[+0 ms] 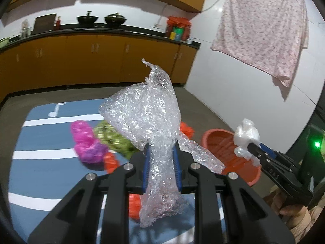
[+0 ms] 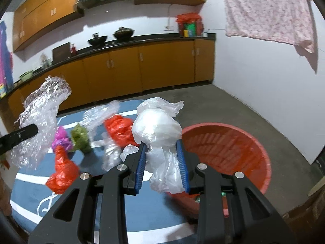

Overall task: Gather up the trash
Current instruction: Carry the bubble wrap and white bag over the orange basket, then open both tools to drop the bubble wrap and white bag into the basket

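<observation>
While the left gripper pinches crinkled clear film standing up ahead of it, the red basin lies off to its right. Seen from the right wrist, the right gripper clamps a white plastic bag, the basin just ahead-right, so this hand looks nearer.

left wrist cam: sitting right behind the left tongs, looking forward and slightly down over the blue mat toward the kitchen counter.
right wrist cam: riding behind the right tongs, facing the same way, hanging close over the red basin.
shared bits: both are catching the mat, basin, counter, hanging cloth, and each other's tongs.
</observation>
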A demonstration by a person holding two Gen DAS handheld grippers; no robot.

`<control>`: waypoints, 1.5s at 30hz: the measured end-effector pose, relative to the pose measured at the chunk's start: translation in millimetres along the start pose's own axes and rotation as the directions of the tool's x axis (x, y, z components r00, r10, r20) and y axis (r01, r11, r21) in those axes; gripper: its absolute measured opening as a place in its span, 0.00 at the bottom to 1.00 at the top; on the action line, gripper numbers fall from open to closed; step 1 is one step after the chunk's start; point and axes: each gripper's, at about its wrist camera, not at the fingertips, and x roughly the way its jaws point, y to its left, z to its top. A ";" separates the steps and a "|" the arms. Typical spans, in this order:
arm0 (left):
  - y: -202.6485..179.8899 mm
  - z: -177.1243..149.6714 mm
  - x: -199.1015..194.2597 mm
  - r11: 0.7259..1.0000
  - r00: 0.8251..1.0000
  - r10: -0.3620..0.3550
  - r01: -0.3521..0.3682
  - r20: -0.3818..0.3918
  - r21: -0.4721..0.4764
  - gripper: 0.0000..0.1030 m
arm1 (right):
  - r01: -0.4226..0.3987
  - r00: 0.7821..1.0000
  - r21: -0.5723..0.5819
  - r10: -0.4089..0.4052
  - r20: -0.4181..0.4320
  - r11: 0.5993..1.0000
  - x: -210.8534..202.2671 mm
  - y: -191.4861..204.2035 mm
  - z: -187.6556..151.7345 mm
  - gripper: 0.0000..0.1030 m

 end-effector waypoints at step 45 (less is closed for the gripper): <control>-154.4 -36.4 166.3 0.958 0.944 -0.233 0.264 -0.235 0.113 0.35 | 0.223 0.974 0.179 -0.224 -0.018 0.958 35.7 -129.1 -3.2 0.51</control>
